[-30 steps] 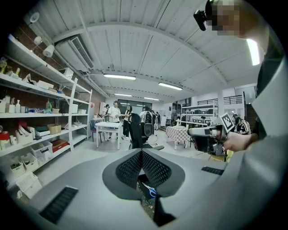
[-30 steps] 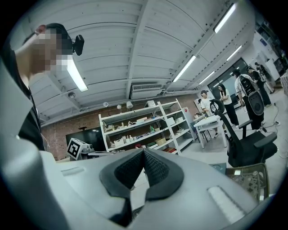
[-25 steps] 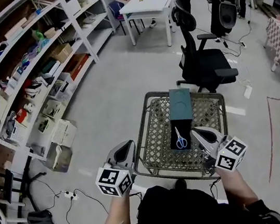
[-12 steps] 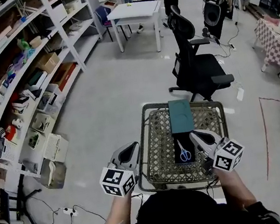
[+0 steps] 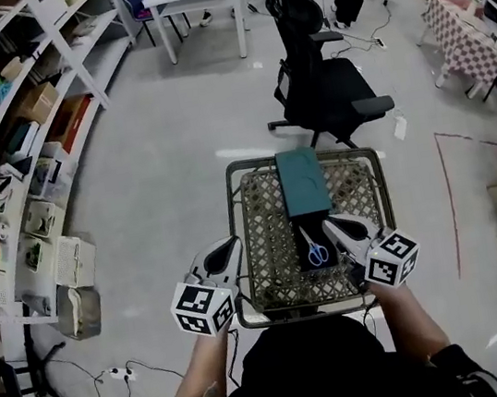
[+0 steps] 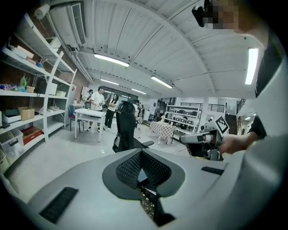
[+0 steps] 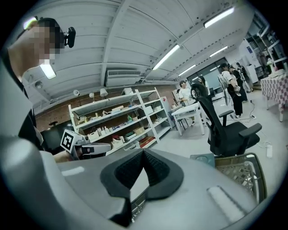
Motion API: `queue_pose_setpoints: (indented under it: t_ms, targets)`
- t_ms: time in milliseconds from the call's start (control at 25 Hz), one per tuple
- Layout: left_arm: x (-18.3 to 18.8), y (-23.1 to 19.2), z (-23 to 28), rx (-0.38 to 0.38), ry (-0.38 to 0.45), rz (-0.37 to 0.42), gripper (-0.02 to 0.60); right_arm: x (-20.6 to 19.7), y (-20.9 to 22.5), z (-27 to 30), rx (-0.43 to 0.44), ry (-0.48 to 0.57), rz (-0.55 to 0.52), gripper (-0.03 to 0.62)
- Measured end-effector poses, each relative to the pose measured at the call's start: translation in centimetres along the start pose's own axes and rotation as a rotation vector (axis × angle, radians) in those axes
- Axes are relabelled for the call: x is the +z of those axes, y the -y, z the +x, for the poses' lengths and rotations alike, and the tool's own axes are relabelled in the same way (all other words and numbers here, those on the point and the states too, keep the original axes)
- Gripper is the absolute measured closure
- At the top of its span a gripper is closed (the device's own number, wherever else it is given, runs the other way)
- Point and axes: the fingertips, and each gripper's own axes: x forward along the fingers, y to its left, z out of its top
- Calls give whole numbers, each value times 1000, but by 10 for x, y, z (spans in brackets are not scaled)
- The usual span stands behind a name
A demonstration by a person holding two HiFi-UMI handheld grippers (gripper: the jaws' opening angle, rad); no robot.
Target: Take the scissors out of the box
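A black open box lies in a wire mesh basket, and blue-handled scissors rest inside it. A teal lid lies on the box's far part. My left gripper is shut and empty, hovering at the basket's left rim. Just right of the box and scissors, my right gripper is also shut and empty. Neither touches the box. In the left gripper view the pads of the left gripper meet. The right gripper view shows the right gripper closed, with the lid and basket off to its right.
A black office chair stands just beyond the basket. Shelving with boxes runs along the left, with cartons on the floor below it. Cables and a power strip lie at lower left. Red floor tape is on the right.
Both grippers have sunk and moved forward over the basket's near part, closing in on either side of the box. The head view has tilted further down.
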Motion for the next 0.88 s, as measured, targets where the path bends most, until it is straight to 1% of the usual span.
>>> queue_pose_setpoints:
  t_ms: [160,360,560,640,680,720,880]
  targets:
    - [-13,6,19,-19,-29,-18,575,-26,23,-8,-51,-63,38,582]
    - [-33,9,30,-38,-91,-45,575,-65,48,-7,-113,-163,77,582]
    - [-62,19,37,-51,-160,-75,575,-123,65,-9,-164,-314,102,582]
    - [-67,18,46,-57,-171,-81,575,-142,73,-4,-170,-366,108,581]
    - [-69,17,51,-61,-174,-82,575,-152,77,0,-172,-393,109,571]
    - [-71,17,55,-66,-178,-84,575,-162,81,3,-174,-422,110,541]
    - [-82,19,62,-82,-195,-98,575,-199,89,8,-198,-514,101,534]
